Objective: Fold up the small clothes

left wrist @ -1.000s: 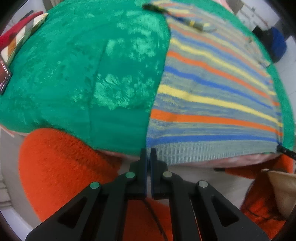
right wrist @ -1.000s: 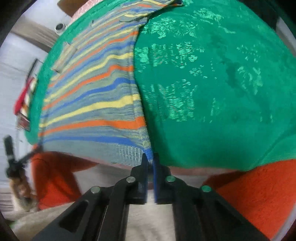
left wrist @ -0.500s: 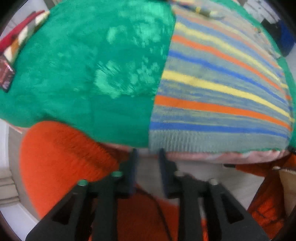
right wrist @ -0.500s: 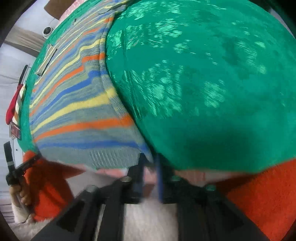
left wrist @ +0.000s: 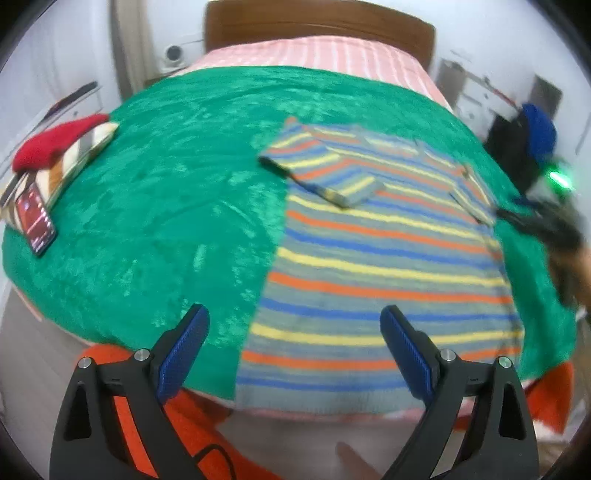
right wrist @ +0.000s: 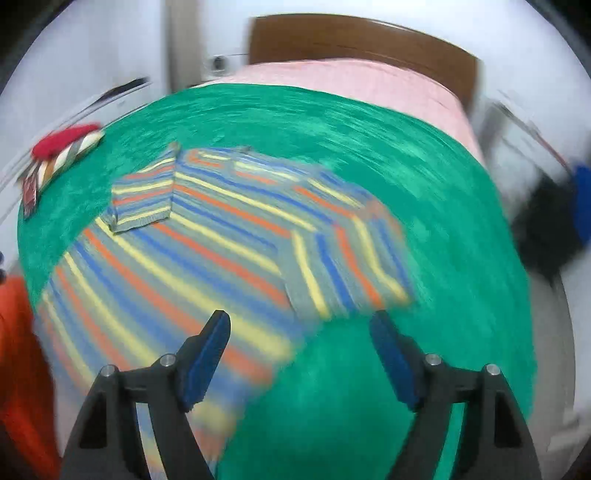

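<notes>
A small striped sweater (left wrist: 384,266) in grey, orange, yellow and blue lies flat on a green blanket (left wrist: 177,199) on a bed, both sleeves folded in over the body. My left gripper (left wrist: 295,332) is open and empty above the sweater's lower left hem. My right gripper (right wrist: 301,339) is open and empty above the sweater (right wrist: 207,243), near its right sleeve (right wrist: 347,266). The right wrist view is blurred by motion.
Folded clothes with a red item on top (left wrist: 62,147) and a phone (left wrist: 35,218) lie at the blanket's left edge. A wooden headboard (left wrist: 317,33) stands behind the pink sheet. An orange garment (left wrist: 155,398) shows at the near edge. The other gripper (left wrist: 550,221) shows at right.
Both grippers have opened, let go of the sweater's bottom hem and pulled back and up. The sweater now lies flat on the blanket.
</notes>
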Demonstrator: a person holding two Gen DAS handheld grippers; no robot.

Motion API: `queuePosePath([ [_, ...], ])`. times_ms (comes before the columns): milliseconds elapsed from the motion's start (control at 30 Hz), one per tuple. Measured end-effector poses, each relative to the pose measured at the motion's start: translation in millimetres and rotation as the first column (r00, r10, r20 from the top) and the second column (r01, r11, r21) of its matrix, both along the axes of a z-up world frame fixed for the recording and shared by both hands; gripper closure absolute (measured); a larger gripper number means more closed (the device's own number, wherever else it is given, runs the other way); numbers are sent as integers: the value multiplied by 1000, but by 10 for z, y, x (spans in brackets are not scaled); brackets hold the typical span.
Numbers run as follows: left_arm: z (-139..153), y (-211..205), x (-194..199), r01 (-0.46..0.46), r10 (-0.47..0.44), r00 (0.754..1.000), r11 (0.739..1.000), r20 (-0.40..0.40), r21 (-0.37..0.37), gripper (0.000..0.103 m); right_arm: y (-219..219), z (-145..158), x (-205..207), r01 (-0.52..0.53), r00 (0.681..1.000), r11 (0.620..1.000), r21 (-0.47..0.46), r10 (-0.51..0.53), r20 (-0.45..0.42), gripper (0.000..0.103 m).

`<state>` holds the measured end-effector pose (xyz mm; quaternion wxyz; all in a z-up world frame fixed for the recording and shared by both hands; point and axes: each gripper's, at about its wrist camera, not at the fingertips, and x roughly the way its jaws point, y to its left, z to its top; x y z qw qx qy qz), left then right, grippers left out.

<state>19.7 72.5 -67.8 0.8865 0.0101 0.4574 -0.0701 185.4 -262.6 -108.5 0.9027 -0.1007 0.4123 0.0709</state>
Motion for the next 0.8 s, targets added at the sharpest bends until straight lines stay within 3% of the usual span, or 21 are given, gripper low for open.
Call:
queuePosePath([
  [67,-37,-64,-156,21,-22,1000,999,8,48,6,32,-256,363,11,1000,999,-43,-12,-21,27],
  [133,-55,-18,-252,20,-21,1000,995,5,102,6,-62,-555,606,27,993,1000,-10,-28,-113,33],
  [200,-115,48,-253,12,-11,1000,993,-8,121,6,-300,-667,662,80,984,996,43,-72,-164,76],
  [267,-185,158,-220,-7,9,1000,995,-22,100,6,-666,-509,638,208,972,973,99,-195,-127,96],
  [333,-245,235,-182,-31,33,999,998,-42,56,6,-1152,-308,508,328,944,932,151,-320,-79,96],
  [433,-332,275,-106,-56,54,995,998,-80,-20,6,-1974,-57,192,511,858,845,157,-511,-40,96],
  [533,-362,194,-85,-49,42,995,996,-94,-68,6,-2577,31,-94,617,785,773,147,-618,-44,97],
  [600,-370,107,-88,-27,21,996,998,-92,-63,6,-2787,-17,-222,633,772,756,165,-631,-74,97],
  [700,-388,-30,-113,22,-25,995,999,-101,-25,6,-2781,-193,-236,625,780,768,136,-614,-118,97],
  [800,-414,-83,-148,50,-47,992,999,-116,22,6,-2773,-483,-250,648,760,750,134,-624,-182,98],
])
